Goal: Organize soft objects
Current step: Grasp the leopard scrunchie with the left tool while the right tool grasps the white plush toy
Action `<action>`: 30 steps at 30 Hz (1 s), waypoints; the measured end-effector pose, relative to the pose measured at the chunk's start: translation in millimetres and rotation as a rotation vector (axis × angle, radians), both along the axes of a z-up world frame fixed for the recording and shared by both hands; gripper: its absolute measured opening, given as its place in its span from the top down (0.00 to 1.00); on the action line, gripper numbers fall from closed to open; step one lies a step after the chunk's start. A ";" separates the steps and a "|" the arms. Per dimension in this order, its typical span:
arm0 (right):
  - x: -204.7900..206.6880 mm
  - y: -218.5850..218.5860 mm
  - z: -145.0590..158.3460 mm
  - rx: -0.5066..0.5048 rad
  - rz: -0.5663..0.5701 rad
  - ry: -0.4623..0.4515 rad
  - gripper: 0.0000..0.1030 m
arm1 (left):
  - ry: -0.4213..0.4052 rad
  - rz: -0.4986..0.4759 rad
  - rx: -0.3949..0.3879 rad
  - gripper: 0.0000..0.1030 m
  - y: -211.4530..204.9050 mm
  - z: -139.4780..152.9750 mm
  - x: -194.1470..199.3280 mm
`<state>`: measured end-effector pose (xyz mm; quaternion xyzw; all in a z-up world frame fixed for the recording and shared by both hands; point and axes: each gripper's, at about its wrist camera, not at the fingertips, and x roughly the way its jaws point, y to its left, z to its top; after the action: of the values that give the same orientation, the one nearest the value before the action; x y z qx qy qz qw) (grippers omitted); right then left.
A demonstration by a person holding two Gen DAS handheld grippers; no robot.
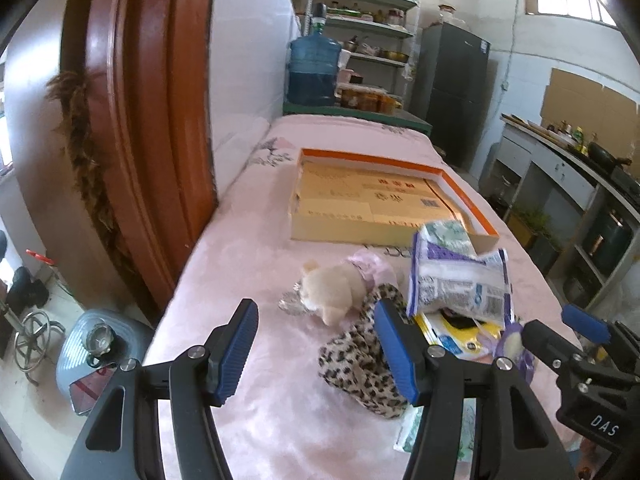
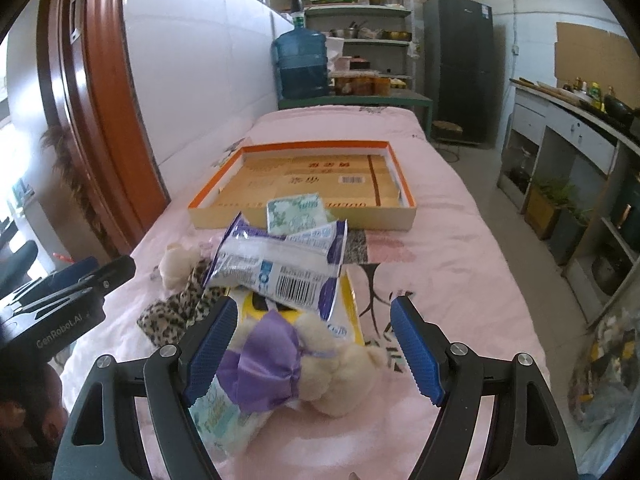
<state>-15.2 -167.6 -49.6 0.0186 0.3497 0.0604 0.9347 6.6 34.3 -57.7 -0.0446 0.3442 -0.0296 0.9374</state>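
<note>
A: How many plush bears lie near the cardboard tray [image 2: 304,216]?
B: Two: one with a pink bow [image 1: 340,292], one with a purple bow [image 2: 320,364].
A: Packets?
B: At least four, piled just before the tray [image 2: 280,264]. One leopard-print cloth [image 1: 360,364].

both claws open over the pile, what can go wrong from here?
1. The purple-bow teddy lies on a tissue pack; the right claw may pinch both.
2. The leopard cloth sits under the cream plush and wipes bag; pulling it with the left claw could drag them.
</note>
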 end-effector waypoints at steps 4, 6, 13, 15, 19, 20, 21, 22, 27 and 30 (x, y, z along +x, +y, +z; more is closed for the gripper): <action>1.8 2.8 -6.6 -0.003 0.010 0.017 0.22 | 0.038 -0.061 -0.034 0.41 -7.7 -13.4 3.5; 1.7 3.5 -9.3 -0.005 0.015 0.021 0.22 | 0.071 -0.083 -0.039 0.41 -12.6 -23.4 6.9; 3.8 3.4 -19.9 0.012 0.033 0.055 0.22 | 0.122 -0.096 -0.056 0.46 -15.0 -43.9 14.0; 5.4 2.5 -22.1 0.019 0.032 0.061 0.22 | 0.131 -0.098 -0.062 0.46 -13.9 -48.6 17.3; 7.4 4.4 -25.4 0.031 0.040 0.077 0.22 | 0.158 -0.094 -0.086 0.47 -8.6 -59.4 23.5; 7.5 5.6 -25.8 0.029 0.042 0.077 0.22 | 0.163 -0.092 -0.092 0.47 -7.7 -61.8 24.7; 7.5 6.8 -26.2 0.025 0.043 0.075 0.23 | 0.166 -0.091 -0.096 0.47 -7.0 -64.0 25.9; 7.3 7.1 -26.4 0.022 0.043 0.074 0.23 | 0.165 -0.091 -0.097 0.47 -6.5 -65.9 26.6; 10.0 6.5 -30.4 0.020 0.038 0.079 0.23 | 0.154 -0.093 -0.072 0.69 -9.8 -68.1 27.5; 10.1 2.9 -31.8 0.044 0.040 0.084 0.27 | 0.156 -0.104 -0.095 0.86 -7.3 -68.4 26.6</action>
<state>-5.1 -164.7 -81.3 0.0345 0.3874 0.0859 0.9172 33.2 27.0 -126.2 -0.0733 0.4163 -0.0907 0.9017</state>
